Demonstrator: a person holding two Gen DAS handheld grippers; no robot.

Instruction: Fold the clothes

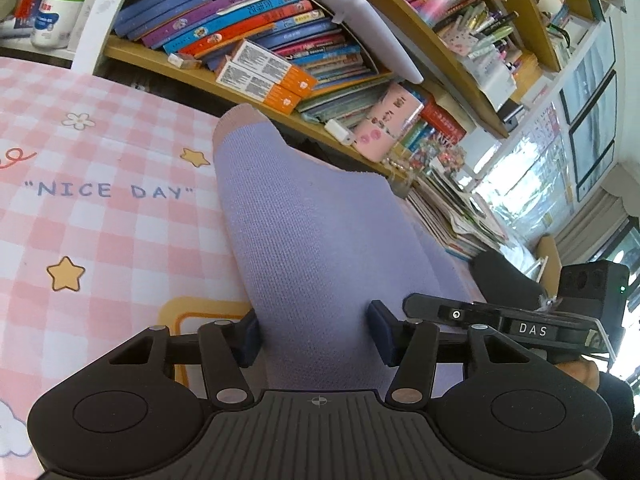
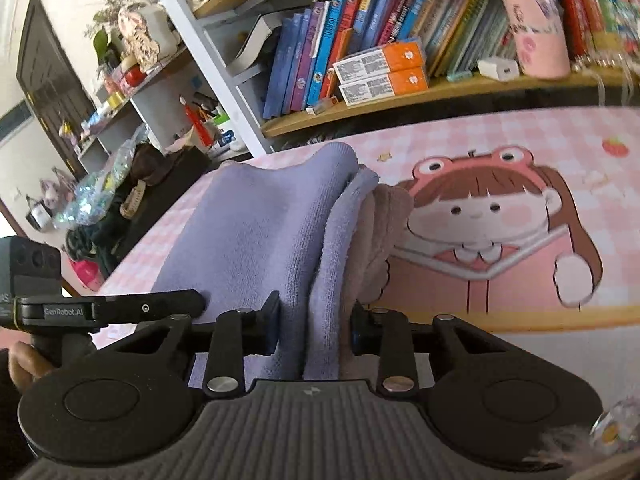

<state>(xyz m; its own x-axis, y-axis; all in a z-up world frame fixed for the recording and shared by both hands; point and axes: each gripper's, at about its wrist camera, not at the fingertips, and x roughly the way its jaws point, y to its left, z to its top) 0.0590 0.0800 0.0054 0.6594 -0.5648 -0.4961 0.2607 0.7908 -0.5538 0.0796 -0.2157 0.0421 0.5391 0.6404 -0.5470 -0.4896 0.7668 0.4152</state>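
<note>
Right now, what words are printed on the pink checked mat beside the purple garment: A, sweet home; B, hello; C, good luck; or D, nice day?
D: the left wrist view shows "NICE DAY" in blue letters on the pink checked mat, just left of the purple garment.

Garment (image 1: 312, 232): lilac knitted cloth, fine ribbed weave, matt; terry-like and fuzzier on the folds seen from the right wrist (image 2: 256, 232); dusty-pink soft lining (image 2: 376, 232) along its edge.
Table cover (image 1: 100, 240): smooth printed sheet, pink check with cartoon print, slight sheen.
Left gripper (image 1: 314, 334): matt black plastic body with ribbed top, small bright metal pivot pins, dark blue rubbery pads (image 1: 378, 332).
Right gripper (image 2: 314, 330): same matt black plastic and metal pins.
Shelf (image 1: 208, 76) beyond the cover's far edge: pale wood, smooth.
Books (image 1: 240, 20): glossy paper spines.
Boxes (image 2: 380, 72): printed card, orange and white.
</note>
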